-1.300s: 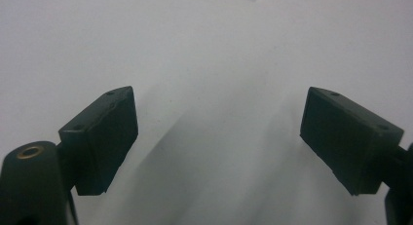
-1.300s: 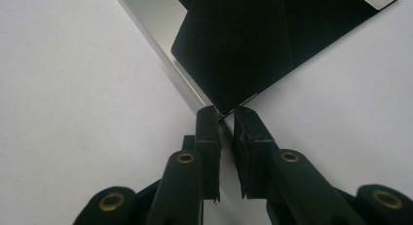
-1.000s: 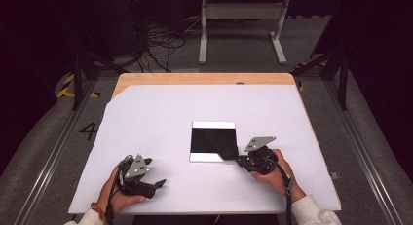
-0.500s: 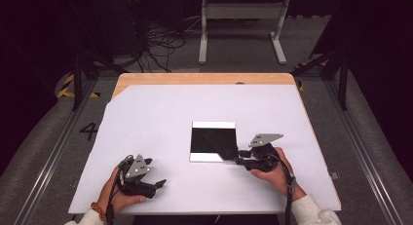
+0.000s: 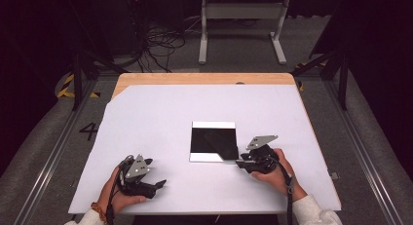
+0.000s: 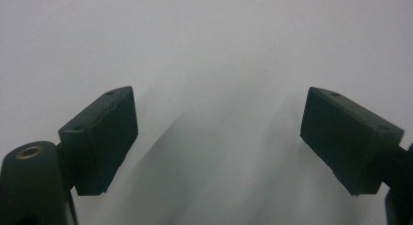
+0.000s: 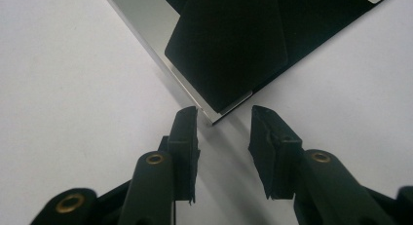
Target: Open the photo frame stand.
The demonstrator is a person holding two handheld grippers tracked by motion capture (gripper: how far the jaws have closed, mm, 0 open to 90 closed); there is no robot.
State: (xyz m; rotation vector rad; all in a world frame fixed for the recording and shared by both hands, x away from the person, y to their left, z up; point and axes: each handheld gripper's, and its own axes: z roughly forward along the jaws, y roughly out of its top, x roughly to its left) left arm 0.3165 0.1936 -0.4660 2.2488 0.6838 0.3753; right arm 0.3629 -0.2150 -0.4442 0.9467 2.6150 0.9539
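One black square sheet [image 5: 214,141] (two grippers)

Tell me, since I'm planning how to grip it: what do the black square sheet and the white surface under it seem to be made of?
Black square sheet: thin, folded paper or card, matte black face, pale reverse showing as edge strips. White surface: smooth matte board or paper, laid over a wooden table.

You have a black square sheet [image 5: 214,143] with white bands along its far and near edges, lying on a plain white board [image 5: 146,118]. Beyond the board from the sheet, a strip of pale wood table [image 5: 204,79] shows. Your left gripper [image 5: 155,185] and right gripper [image 5: 242,162] are black, each topped with a grey plate. Brass-coloured rivets sit at the right gripper's joints.
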